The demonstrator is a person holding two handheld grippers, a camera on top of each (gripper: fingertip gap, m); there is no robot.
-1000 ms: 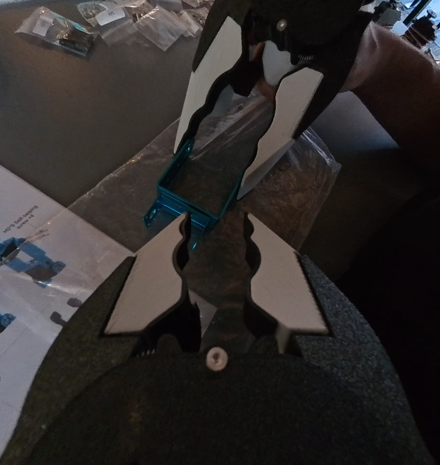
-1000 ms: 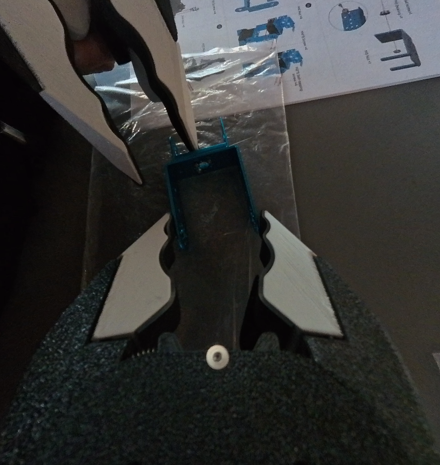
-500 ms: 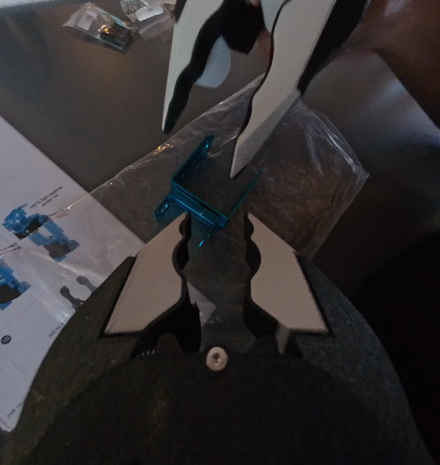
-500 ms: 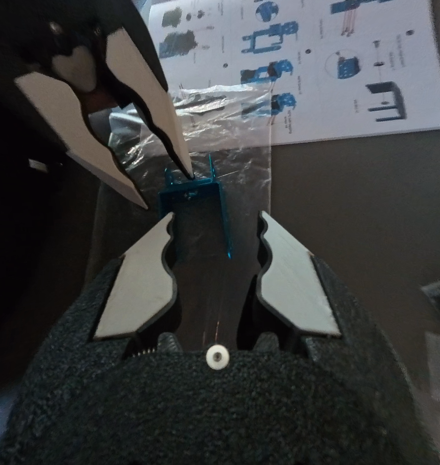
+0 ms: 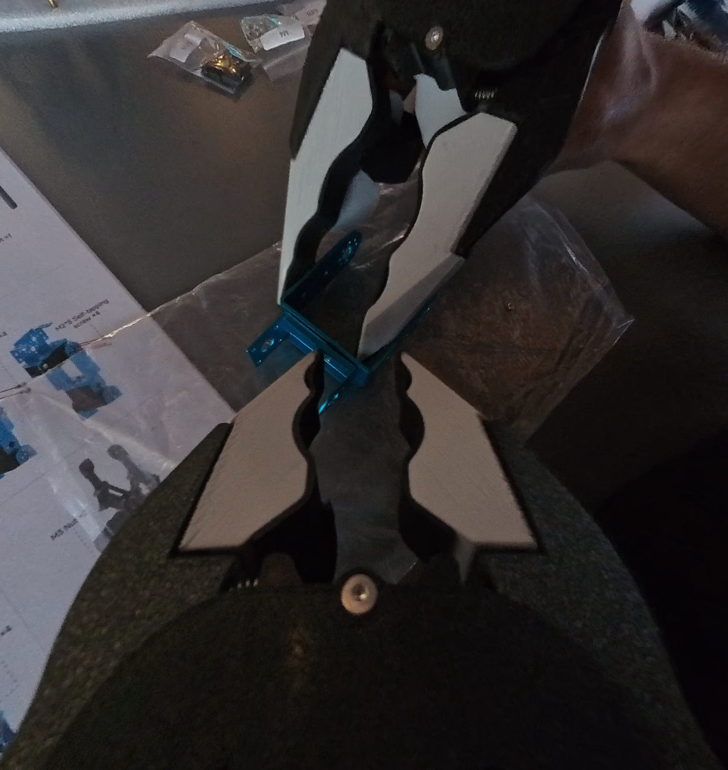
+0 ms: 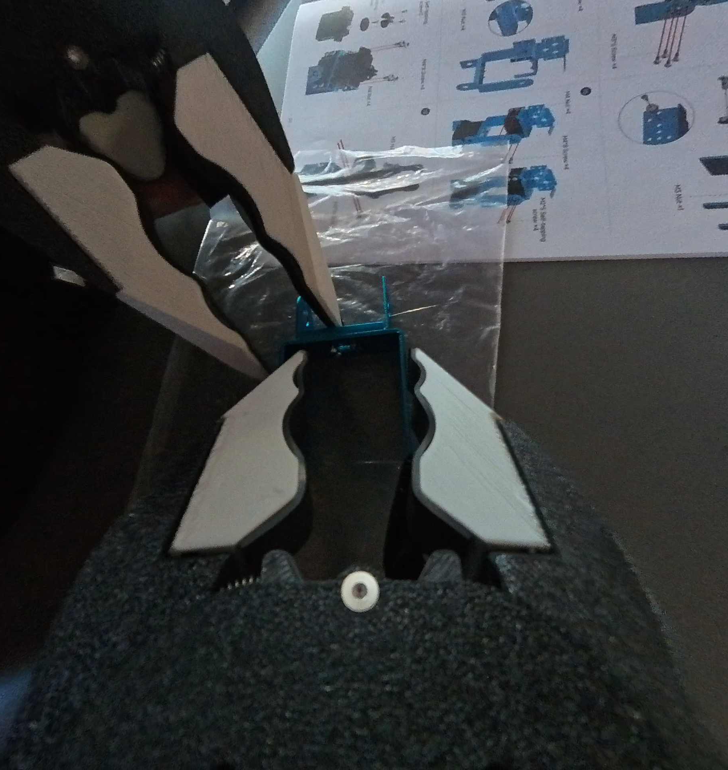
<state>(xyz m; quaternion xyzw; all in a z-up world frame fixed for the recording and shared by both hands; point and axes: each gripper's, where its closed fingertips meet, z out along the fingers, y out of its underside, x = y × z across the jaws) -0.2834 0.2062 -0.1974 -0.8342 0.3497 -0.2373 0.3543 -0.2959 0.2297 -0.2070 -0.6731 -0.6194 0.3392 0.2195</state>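
Observation:
A blue metal U-shaped bracket point(image 5: 329, 271) lies on a clear plastic bag point(image 5: 520, 312) on the dark table. My right gripper point(image 6: 356, 354) straddles the bracket point(image 6: 354, 333), with a finger against each side wall, shut on it. In the left wrist view the right gripper point(image 5: 325, 325) comes down from the top. My left gripper point(image 5: 356, 366) is open and empty. Its left fingertip point(image 5: 308, 366) is at the bracket's tabbed end. In the right wrist view the left gripper point(image 6: 295, 346) has one fingertip point(image 6: 331, 316) between the two tabs.
A white instruction sheet point(image 5: 41, 333) with blue drawings lies to the left, partly under the bag; it shows in the right wrist view point(image 6: 562, 125). Small bags of parts point(image 5: 216, 58) lie at the far edge. A person's forearm point(image 5: 666, 116) is at the upper right.
The right gripper lifted off the bracket half a second ago, then came back down around it and narrowed onto its sides. The left gripper stayed open at the tabbed end.

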